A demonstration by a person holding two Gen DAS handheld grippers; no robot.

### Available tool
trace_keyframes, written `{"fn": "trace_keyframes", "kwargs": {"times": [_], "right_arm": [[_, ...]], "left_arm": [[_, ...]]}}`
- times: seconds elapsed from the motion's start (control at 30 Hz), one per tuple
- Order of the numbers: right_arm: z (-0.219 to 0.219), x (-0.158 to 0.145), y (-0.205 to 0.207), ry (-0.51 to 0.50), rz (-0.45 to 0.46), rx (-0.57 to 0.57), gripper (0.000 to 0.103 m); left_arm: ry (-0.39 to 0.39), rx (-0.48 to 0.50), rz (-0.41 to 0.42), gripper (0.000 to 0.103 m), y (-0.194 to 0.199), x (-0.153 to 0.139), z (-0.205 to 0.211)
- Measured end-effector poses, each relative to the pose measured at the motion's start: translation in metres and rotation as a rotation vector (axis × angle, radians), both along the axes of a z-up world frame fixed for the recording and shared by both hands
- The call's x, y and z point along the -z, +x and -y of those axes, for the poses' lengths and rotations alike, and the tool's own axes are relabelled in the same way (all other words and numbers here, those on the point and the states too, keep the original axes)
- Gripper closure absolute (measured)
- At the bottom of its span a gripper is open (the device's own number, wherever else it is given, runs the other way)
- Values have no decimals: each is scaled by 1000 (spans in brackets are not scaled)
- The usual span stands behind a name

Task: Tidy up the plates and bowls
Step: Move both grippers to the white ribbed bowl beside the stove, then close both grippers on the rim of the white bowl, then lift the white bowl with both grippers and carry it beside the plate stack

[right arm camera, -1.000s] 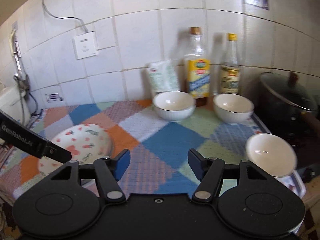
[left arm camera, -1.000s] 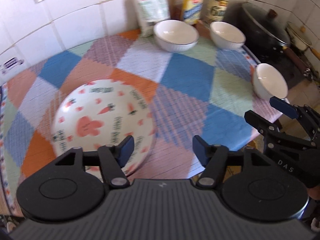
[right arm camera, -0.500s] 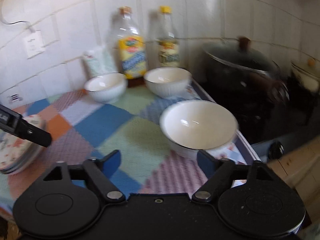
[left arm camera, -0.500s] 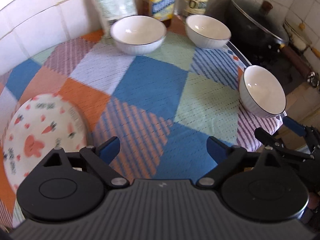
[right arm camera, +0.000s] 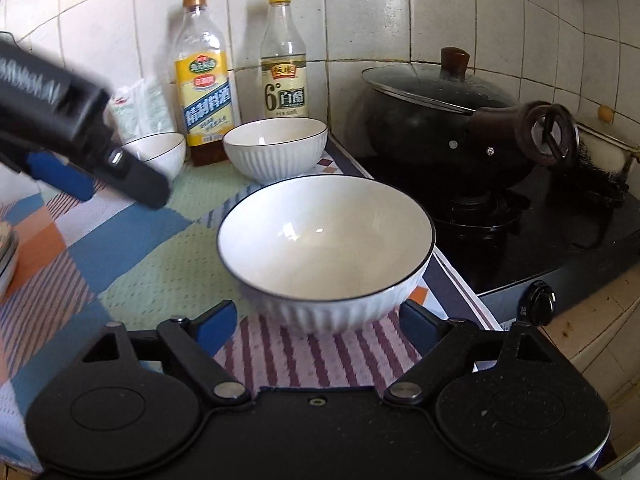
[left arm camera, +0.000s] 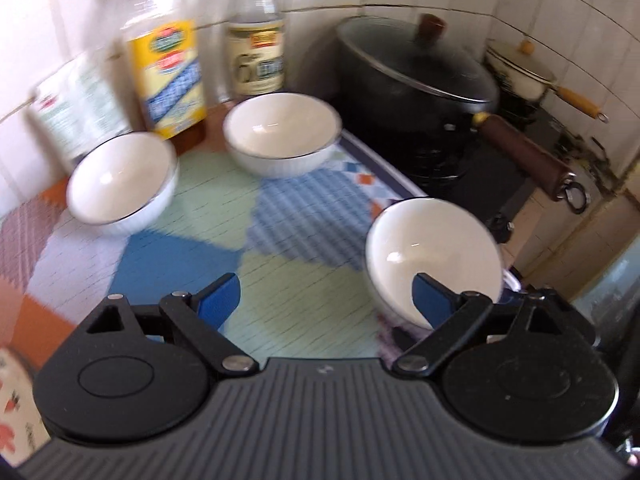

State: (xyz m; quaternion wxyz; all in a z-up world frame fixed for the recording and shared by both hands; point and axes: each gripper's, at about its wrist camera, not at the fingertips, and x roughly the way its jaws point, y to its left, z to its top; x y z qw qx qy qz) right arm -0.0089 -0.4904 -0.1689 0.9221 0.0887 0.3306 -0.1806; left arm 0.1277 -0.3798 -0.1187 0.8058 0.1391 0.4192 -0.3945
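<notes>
Right gripper (right arm camera: 318, 322) spread wide, jaws just been opening, nothing gripped; nearest bowl (right arm camera: 326, 254) at 12 o'clock, just beyond blue pads. Left gripper (left arm camera: 326, 300) likewise released, over patchwork cloth (left arm camera: 288, 312). Three white ribbed bowls, dark-rimmed, glossy. Two bottles (right arm camera: 204, 76) against tiled wall (right arm camera: 380, 12); black lidded pot (right arm camera: 436, 120) at 2 o'clock.

Nearest bowl (right arm camera: 326, 248): white, ribbed outside, thin dark rim line. Two bowls behind it (right arm camera: 275, 148) (right arm camera: 158, 152): same white finish with dark rims. Cloth (right arm camera: 132, 240) under the nearest bowl: patchwork of blue, pale green, orange and purple-striped diamonds. Left bottle (right arm camera: 204, 92) behind the nearest bowl: yellow and blue label, amber cap. Right bottle (right arm camera: 285, 76): cream label, yellow cap. Wok (right arm camera: 432, 128) right of the nearest bowl: black, brown knob. Gripper pads (right arm camera: 216, 322): blue on black arms.
</notes>
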Motion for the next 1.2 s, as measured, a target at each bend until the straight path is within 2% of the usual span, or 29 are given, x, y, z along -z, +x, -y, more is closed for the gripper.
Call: {"fn": "trace_keyframes", "kwargs": {"times": [0.2, 0.37, 0.43, 0.47, 0.57, 0.67, 0.73, 1.0, 1.2], "right_arm": [[6, 9, 5, 3, 32, -17, 7], [11, 14, 8, 38, 47, -11, 6], [11, 14, 12, 36, 43, -9, 6], [12, 15, 14, 28, 39, -13, 6], [13, 16, 18, 27, 39, -15, 5], [12, 17, 20, 20, 43, -17, 4], [10, 17, 20, 19, 42, -14, 3], [12, 17, 24, 20, 47, -12, 2], [8, 16, 23, 32, 48, -8, 2]], "left_arm": [[25, 37, -38, 17, -3, 17, 33], [56, -1, -121, 47, 7, 39, 47], [52, -2, -145, 55, 11, 45, 49], [54, -1, -148, 64, 11, 47, 51], [68, 4, -137, 79, 10, 50, 54], [86, 20, -107, 87, 7, 50, 57], [90, 25, -110, 90, 6, 51, 58], [78, 18, -95, 90, 4, 54, 57], [104, 4, -60, 91, -2, 52, 54]]}}
